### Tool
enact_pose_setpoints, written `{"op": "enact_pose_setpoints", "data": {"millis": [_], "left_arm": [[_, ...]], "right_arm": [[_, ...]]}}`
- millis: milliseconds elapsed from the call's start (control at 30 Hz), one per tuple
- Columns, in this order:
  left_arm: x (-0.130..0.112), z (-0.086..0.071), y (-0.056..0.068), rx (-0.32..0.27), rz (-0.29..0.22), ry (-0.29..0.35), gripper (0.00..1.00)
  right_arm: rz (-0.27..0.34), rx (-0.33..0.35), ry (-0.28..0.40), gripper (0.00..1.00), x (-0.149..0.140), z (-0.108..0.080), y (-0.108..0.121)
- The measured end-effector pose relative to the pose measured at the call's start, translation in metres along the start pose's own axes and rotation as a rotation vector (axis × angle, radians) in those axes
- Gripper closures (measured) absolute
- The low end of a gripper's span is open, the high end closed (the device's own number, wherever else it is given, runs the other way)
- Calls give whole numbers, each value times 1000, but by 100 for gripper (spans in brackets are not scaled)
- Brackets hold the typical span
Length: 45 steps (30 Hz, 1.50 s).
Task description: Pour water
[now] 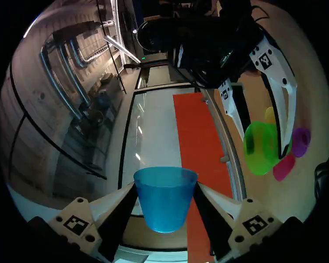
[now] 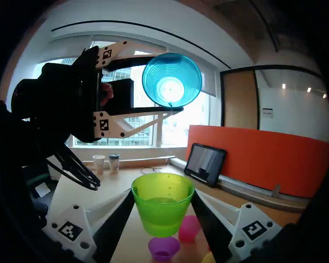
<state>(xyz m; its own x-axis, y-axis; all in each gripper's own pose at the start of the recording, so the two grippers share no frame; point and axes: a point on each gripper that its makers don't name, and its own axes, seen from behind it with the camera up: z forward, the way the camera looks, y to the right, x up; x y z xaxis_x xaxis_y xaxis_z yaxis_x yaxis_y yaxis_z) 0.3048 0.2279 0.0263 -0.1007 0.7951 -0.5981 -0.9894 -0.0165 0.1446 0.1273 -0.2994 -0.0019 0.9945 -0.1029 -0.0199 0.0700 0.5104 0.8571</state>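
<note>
The blue cup (image 1: 166,199) sits pinched between my left fingers (image 1: 119,211); the right gripper view looks straight into its mouth. My right fingers (image 2: 117,215) clamp a green cup (image 2: 162,204) with liquid (image 2: 161,200) inside.

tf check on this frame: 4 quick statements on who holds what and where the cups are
1. The left tool grips the blue cup. True.
2. The right tool is empty. False: its fingers press on both sides of the green cup.
3. In the right gripper view, the blue cup is tipped with its mouth toward the camera, higher than the green cup. True.
4. The purple cup is stacked inside the green cup. False: it stands by itself on the table, near a pink cup.
</note>
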Motion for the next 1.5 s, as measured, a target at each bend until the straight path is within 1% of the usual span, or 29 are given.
{"op": "enact_pose_setpoints", "data": {"millis": [300,467,600,667,700,800,933,1033,1167,1400,1500], "left_arm": [[-2,-1,-5,1,-7,0,15],[-5,0,-7,0,-26,-2,15],[-9,0,-9,2,-53,-6,15],[-12,1,-7,-2,-89,-9,15],[-13,1,-7,-4,-108,-9,15],[-15,1,-4,-13,-187,-4,15],[-18,2,-4,-18,-304,-7,15],[-21,2,-5,-20,-402,-10,15],[-26,3,-7,-23,-546,-10,15],[-38,0,-7,-27,-764,-31,15],[-42,0,-7,-33,-864,-37,15]], "right_arm": [[-1,-2,2,10,1,-1,0],[-3,-3,3,10,2,-2,0],[-3,-5,3,10,2,-2,0],[-4,-7,3,10,2,-2,0],[-4,-8,4,10,2,-2,1],[-4,-9,5,9,2,-3,2],[-3,-13,7,10,3,-4,3],[-2,-16,9,10,3,-4,5],[1,-17,14,10,5,-5,6],[-1,-22,19,10,8,-7,6],[2,-26,25,10,10,-8,8]]}}
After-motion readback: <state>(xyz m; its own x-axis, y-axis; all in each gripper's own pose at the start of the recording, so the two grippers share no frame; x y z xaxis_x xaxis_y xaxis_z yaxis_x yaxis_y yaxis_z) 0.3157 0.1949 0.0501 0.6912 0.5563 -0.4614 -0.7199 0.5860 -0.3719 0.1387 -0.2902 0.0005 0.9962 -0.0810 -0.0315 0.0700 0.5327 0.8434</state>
